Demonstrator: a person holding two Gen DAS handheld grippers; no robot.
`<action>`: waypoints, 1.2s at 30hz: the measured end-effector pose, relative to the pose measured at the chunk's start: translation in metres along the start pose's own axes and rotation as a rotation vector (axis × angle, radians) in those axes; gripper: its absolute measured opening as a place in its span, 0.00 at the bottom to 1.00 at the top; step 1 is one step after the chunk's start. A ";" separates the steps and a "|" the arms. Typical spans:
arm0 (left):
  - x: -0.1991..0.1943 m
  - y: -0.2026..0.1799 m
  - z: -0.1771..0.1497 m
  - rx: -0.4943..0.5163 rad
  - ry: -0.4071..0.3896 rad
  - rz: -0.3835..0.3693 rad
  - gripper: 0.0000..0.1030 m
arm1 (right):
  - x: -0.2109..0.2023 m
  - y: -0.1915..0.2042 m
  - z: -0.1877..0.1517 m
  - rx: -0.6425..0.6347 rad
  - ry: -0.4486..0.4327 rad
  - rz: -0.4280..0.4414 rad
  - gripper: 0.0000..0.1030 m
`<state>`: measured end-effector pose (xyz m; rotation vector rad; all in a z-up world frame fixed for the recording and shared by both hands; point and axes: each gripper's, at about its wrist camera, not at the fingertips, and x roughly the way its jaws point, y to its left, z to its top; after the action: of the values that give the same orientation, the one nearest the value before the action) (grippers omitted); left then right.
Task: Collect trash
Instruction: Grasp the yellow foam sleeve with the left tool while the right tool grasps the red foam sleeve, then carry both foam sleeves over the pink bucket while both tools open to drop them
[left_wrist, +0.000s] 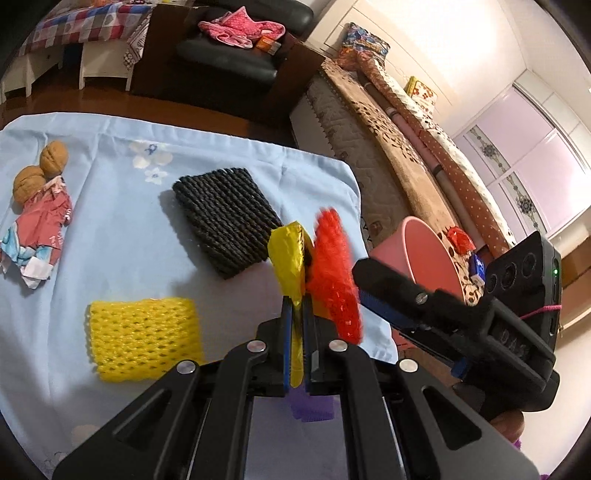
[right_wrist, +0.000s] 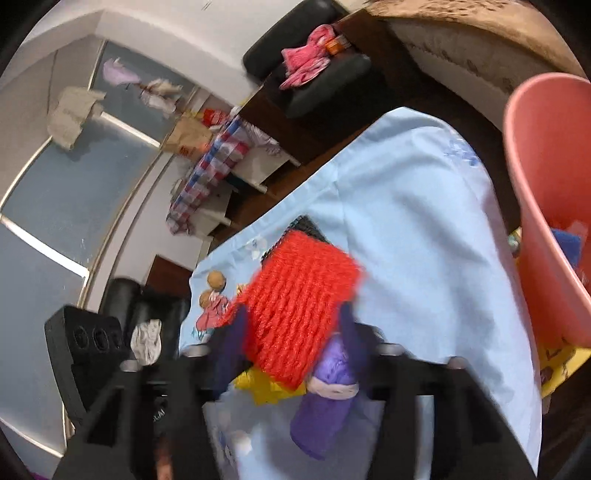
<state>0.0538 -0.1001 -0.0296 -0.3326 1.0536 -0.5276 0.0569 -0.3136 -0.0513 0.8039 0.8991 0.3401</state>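
At the left edge of the counter (left_wrist: 110, 266), which is draped in a light blue floral cloth, two rough brown walnuts (left_wrist: 40, 171) are seen touching a crumpled red, white and blue paper wrapper (left_wrist: 37, 232). Toward the near edge a flat rectangle of yellow foam netting (left_wrist: 144, 338) is laid, its surface pitted with small holes. Beyond it, nearer the middle, a black foam net sleeve (left_wrist: 225, 221) of ribbed, rope-like weave is laid flat. The left tool (left_wrist: 296, 306) is closed on a crinkled yellow plastic wrapper (left_wrist: 288, 258), which is pinched upright between its blue-padded fingers. Just beside it, a red foam net sleeve (right_wrist: 299, 306), ribbed and rectangular, is gripped between the fingers of the right tool (right_wrist: 291, 325) and held above the counter; this view is blurred. A glossy purple wrapper (right_wrist: 325, 406) is seen under the red sleeve on the cloth. Off the counter's right edge a smooth pink plastic bin (left_wrist: 424, 254) is seen, tilted in both views; something blue (right_wrist: 567, 242) is visible inside it, too unclear to be identified.
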 end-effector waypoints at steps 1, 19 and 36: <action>0.001 0.000 0.000 0.003 0.003 0.000 0.04 | -0.001 -0.001 0.000 0.008 0.003 0.007 0.53; 0.011 -0.014 -0.003 0.038 0.027 -0.014 0.04 | -0.008 -0.010 -0.010 -0.082 -0.017 -0.120 0.11; 0.004 -0.065 0.018 0.122 -0.033 -0.066 0.04 | -0.107 -0.008 -0.007 -0.192 -0.297 -0.289 0.12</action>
<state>0.0553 -0.1564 0.0087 -0.2680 0.9765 -0.6410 -0.0130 -0.3773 0.0000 0.5209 0.6790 0.0488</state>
